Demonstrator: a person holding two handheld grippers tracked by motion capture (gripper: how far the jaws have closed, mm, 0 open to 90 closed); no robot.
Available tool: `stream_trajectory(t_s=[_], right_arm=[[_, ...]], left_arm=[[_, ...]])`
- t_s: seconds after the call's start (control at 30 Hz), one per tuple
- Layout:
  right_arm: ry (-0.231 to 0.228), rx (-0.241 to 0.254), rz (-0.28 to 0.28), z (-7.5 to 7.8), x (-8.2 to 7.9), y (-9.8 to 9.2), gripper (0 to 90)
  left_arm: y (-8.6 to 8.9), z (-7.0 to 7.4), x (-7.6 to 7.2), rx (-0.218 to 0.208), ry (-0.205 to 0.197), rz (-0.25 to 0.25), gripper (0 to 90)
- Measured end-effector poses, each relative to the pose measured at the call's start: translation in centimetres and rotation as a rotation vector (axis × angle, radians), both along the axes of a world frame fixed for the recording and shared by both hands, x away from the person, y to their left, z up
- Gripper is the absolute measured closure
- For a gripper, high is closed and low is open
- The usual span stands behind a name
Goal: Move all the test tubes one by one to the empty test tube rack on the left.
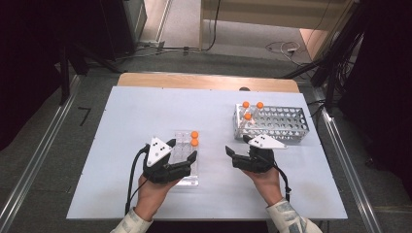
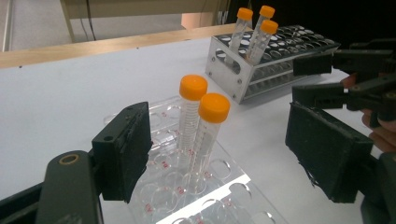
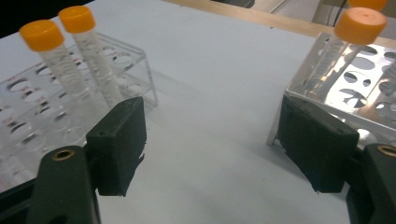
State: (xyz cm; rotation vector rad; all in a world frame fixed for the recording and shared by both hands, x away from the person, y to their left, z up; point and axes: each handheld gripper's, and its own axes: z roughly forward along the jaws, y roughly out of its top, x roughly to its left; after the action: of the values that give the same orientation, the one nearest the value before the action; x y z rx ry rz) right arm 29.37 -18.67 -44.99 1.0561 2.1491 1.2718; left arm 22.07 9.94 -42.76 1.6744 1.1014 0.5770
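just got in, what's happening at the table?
A person holds a gripper in each hand over a white table. Two orange-capped tubes stand in a clear plastic rack, three more in a metal rack. The left gripper is over the clear rack, jaws open with nothing between them. The right gripper is open and empty between the racks.

Cables [image 1: 284, 47] lie on the grey floor [image 1: 43, 145] beyond the white table [image 1: 145, 107]
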Motion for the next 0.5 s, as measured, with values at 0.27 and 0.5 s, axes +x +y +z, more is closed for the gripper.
stream_trajectory(t_s=[0.27, 0.5], right_arm=[[-0.014, 0.025, -0.086, 0.2, 2.0, -0.9, 26.9], [-0.009, 0.041, -0.147, -0.4, 4.2, -1.8, 35.1]], left_arm=[[0.3, -0.5, 0.0, -0.006, 0.015, 0.012, 19.6], [0.3, -0.6, 0.1, 0.000, 0.020, 0.010, 19.7]])
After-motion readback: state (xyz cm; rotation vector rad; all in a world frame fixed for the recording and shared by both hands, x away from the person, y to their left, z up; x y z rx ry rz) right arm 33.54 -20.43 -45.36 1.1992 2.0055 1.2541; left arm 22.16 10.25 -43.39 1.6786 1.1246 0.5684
